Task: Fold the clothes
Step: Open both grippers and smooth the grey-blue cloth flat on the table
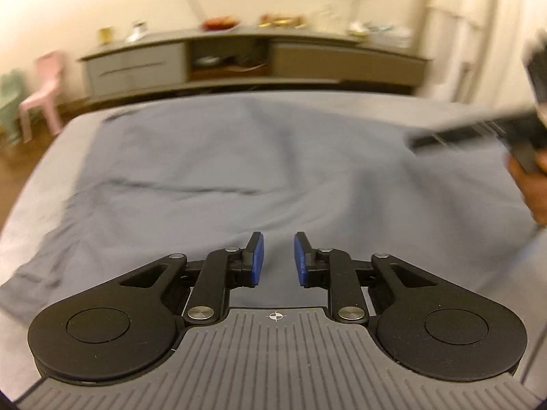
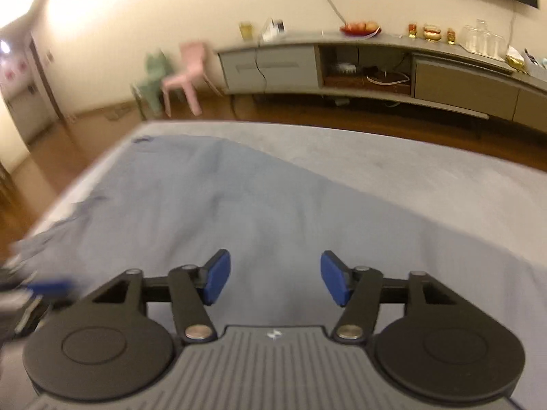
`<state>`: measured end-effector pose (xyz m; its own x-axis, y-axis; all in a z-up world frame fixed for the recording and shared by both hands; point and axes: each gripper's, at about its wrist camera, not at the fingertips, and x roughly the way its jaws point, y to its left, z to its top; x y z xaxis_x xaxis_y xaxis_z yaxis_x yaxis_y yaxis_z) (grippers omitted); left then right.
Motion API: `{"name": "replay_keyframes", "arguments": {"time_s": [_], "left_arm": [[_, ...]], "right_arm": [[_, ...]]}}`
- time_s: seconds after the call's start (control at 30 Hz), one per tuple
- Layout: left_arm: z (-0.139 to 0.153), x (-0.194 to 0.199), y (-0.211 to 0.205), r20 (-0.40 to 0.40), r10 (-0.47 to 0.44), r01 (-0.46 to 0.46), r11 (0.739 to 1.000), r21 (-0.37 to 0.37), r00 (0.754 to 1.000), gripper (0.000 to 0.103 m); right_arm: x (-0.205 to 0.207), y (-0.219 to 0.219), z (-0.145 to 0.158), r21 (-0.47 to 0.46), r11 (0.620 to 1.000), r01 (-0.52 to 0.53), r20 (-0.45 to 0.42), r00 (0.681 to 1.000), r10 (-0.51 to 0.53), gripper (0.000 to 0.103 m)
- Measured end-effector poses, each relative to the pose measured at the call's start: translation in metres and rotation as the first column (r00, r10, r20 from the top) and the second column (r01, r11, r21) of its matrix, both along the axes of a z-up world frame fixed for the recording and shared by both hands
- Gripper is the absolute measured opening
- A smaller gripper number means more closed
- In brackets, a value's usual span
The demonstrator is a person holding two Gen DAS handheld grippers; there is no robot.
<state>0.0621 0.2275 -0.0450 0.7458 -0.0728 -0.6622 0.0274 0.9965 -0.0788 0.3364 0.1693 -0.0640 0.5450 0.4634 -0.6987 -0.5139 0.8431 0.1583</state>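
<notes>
A blue-grey garment lies spread and wrinkled over a grey bed. My left gripper hovers over the garment's near part, its blue pads a narrow gap apart with nothing between them. At the right edge of the left wrist view, the right gripper's blurred black body and the hand holding it show. In the right wrist view the garment covers the left half of the bed. My right gripper stands open wide above the cloth, holding nothing. One blue pad of the left gripper is blurred at the lower left.
A long low cabinet with dishes and glasses on top stands against the far wall. A pink chair and a green one stand on the wooden floor beyond the bed's far left corner.
</notes>
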Motion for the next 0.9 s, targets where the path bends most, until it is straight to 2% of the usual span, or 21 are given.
{"name": "replay_keyframes", "arguments": {"time_s": [0.1, 0.17, 0.23, 0.3, 0.33, 0.37, 0.4, 0.43, 0.5, 0.53, 0.57, 0.6, 0.63, 0.67, 0.7, 0.77, 0.83, 0.9], "left_arm": [[-0.009, 0.014, -0.018, -0.052, -0.039, 0.040, 0.999, 0.020, 0.998, 0.018], [-0.020, 0.025, -0.017, -0.095, 0.007, -0.002, 0.999, 0.049, 0.995, 0.017], [-0.029, 0.036, -0.016, -0.134, 0.057, -0.046, 0.996, 0.081, 0.989, 0.017], [-0.029, 0.042, -0.007, -0.134, 0.149, -0.131, 0.982, 0.137, 0.980, 0.016], [-0.030, 0.043, -0.005, -0.127, 0.196, -0.167, 0.963, 0.212, 0.972, 0.018], [-0.031, 0.043, -0.002, -0.116, 0.242, -0.201, 0.937, 0.285, 0.963, 0.018], [-0.032, 0.044, 0.001, -0.104, 0.286, -0.234, 0.906, 0.353, 0.953, 0.018], [-0.033, 0.045, 0.006, -0.106, 0.320, -0.257, 0.885, 0.387, 0.942, 0.019], [-0.032, 0.051, 0.020, -0.140, 0.372, -0.290, 0.868, 0.403, 0.918, 0.018], [-0.032, 0.056, 0.026, -0.158, 0.413, -0.312, 0.844, 0.436, 0.897, 0.017], [-0.034, 0.062, 0.032, -0.173, 0.463, -0.336, 0.810, 0.480, 0.869, 0.015], [-0.032, 0.065, 0.035, -0.177, 0.495, -0.355, 0.790, 0.500, 0.851, 0.013], [-0.023, 0.065, 0.031, -0.151, 0.508, -0.386, 0.787, 0.481, 0.848, 0.006], [-0.014, 0.066, 0.026, -0.125, 0.522, -0.416, 0.783, 0.462, 0.844, 0.005], [-0.004, 0.066, 0.020, -0.098, 0.527, -0.440, 0.786, 0.434, 0.844, 0.005], [0.014, 0.072, -0.015, -0.042, 0.412, -0.380, 0.871, 0.311, 0.910, 0.013], [0.022, 0.084, -0.053, -0.023, 0.278, -0.266, 0.936, 0.231, 0.960, 0.017], [0.012, 0.104, -0.087, -0.059, 0.174, -0.156, 0.961, 0.230, 0.983, 0.017]], "right_arm": [[-0.041, -0.093, 0.004, -0.054, 0.996, 0.073, 0.035, 0.997, -0.072, 0.067], [-0.046, -0.172, -0.007, -0.093, 0.968, 0.232, 0.030, 0.973, -0.231, 0.067], [-0.050, -0.250, -0.017, -0.127, 0.914, 0.385, 0.028, 0.922, -0.385, 0.065], [-0.044, -0.317, -0.026, -0.113, 0.852, 0.511, 0.021, 0.859, -0.512, 0.061], [-0.042, -0.343, -0.030, -0.108, 0.825, 0.554, 0.024, 0.831, -0.555, 0.058], [-0.040, -0.352, -0.029, -0.096, 0.823, 0.559, 0.022, 0.828, -0.560, 0.056], [-0.038, -0.355, -0.028, -0.070, 0.835, 0.545, 0.005, 0.838, -0.546, 0.057], [-0.035, -0.356, -0.028, -0.048, 0.850, 0.524, -0.006, 0.851, -0.525, 0.058], [-0.033, -0.342, -0.032, -0.055, 0.910, 0.411, 0.017, 0.912, -0.411, 0.069], [-0.031, -0.336, -0.034, -0.060, 0.932, 0.358, 0.030, 0.934, -0.357, 0.073], [-0.028, -0.334, -0.036, -0.069, 0.940, 0.334, 0.052, 0.942, -0.331, 0.072], [-0.025, -0.333, -0.037, -0.078, 0.948, 0.309, 0.073, 0.950, -0.304, 0.071], [-0.022, -0.332, -0.039, -0.087, 0.953, 0.292, 0.092, 0.954, -0.284, 0.070], [-0.020, -0.335, -0.040, -0.090, 0.948, 0.306, 0.100, 0.949, -0.298, 0.069], [-0.019, -0.339, -0.041, -0.093, 0.942, 0.321, 0.109, 0.944, -0.311, 0.069], [-0.016, -0.343, -0.042, -0.079, 0.939, 0.334, 0.104, 0.940, -0.325, 0.069], [-0.017, -0.339, -0.041, -0.078, 0.948, 0.309, 0.092, 0.949, -0.302, 0.070], [-0.021, -0.324, -0.044, -0.097, 0.965, 0.244, 0.101, 0.967, -0.234, 0.069]]}}
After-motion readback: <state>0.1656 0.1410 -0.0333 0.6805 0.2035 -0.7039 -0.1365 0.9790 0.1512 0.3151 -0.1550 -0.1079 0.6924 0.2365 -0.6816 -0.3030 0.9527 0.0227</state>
